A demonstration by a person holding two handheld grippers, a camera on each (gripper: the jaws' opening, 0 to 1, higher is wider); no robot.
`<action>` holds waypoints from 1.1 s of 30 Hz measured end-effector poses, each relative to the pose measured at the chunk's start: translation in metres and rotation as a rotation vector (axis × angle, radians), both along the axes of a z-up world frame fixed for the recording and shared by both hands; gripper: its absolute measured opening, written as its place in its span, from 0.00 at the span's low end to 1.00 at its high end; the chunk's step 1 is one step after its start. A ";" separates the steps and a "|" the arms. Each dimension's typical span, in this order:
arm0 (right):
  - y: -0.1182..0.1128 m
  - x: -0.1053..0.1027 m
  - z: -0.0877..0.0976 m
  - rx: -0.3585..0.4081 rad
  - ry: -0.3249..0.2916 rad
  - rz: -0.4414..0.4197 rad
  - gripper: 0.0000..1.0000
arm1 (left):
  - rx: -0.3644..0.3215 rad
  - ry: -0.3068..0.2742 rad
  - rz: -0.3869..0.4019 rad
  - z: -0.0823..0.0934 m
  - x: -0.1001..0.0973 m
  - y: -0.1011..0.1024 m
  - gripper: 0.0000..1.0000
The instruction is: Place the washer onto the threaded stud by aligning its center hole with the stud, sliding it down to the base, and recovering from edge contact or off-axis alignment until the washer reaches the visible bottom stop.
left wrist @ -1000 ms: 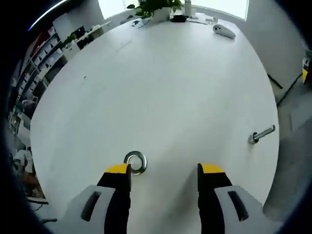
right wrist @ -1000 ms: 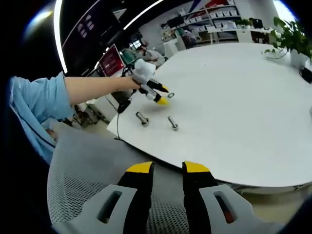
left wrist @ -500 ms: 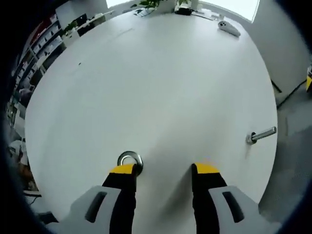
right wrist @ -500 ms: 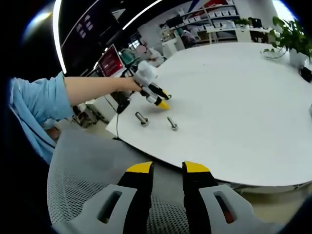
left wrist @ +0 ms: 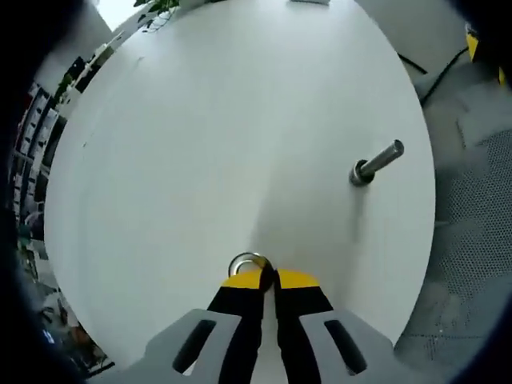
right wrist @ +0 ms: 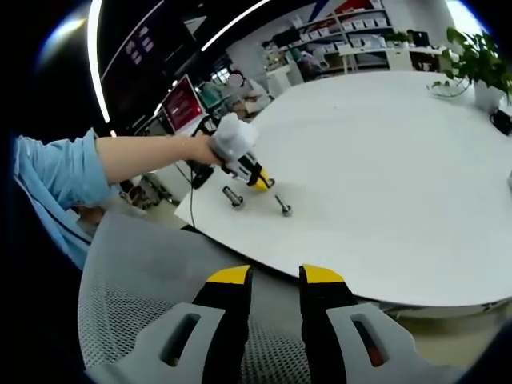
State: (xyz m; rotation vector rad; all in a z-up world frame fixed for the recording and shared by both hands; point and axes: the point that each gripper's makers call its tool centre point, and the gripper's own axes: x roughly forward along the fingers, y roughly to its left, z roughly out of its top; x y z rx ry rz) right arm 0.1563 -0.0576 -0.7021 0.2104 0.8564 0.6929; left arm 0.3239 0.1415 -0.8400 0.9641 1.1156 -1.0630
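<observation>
The steel washer (left wrist: 248, 262) lies on the white table (left wrist: 200, 120), its near rim under my left gripper (left wrist: 268, 278), whose yellow-tipped jaws are shut on that rim. A threaded stud (left wrist: 376, 162) stands out from the table to the right, near the edge and well apart from the washer. In the right gripper view a person's hand holds the left gripper (right wrist: 258, 178) low over the table (right wrist: 384, 160), close to two studs (right wrist: 233, 194) (right wrist: 283, 203). My right gripper (right wrist: 276, 278) hovers off the table above a mesh chair, jaws slightly apart with nothing between them.
The table edge curves close by the studs. A grey mesh chair (right wrist: 136, 296) sits below the right gripper. A potted plant (right wrist: 480, 56) stands at the table's far side. Shelves and screens fill the room behind.
The left jaws have shut from wide open, onto the washer's near rim. The left gripper has tipped down toward the table and moved nearer the studs. The right gripper has not moved.
</observation>
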 end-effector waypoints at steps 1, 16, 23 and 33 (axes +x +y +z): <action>0.000 0.000 0.000 0.001 0.000 0.000 0.26 | -0.001 -0.004 -0.005 0.000 -0.002 -0.001 0.02; 0.004 -0.003 0.001 0.008 -0.003 0.030 0.26 | -0.014 0.026 -0.063 0.009 -0.049 -0.006 0.01; 0.005 -0.004 0.002 0.008 -0.003 0.041 0.26 | 0.007 0.055 -0.129 0.000 -0.074 -0.009 0.02; 0.006 -0.004 0.002 0.009 -0.003 0.045 0.26 | -0.123 0.064 -0.063 0.019 -0.070 -0.017 0.11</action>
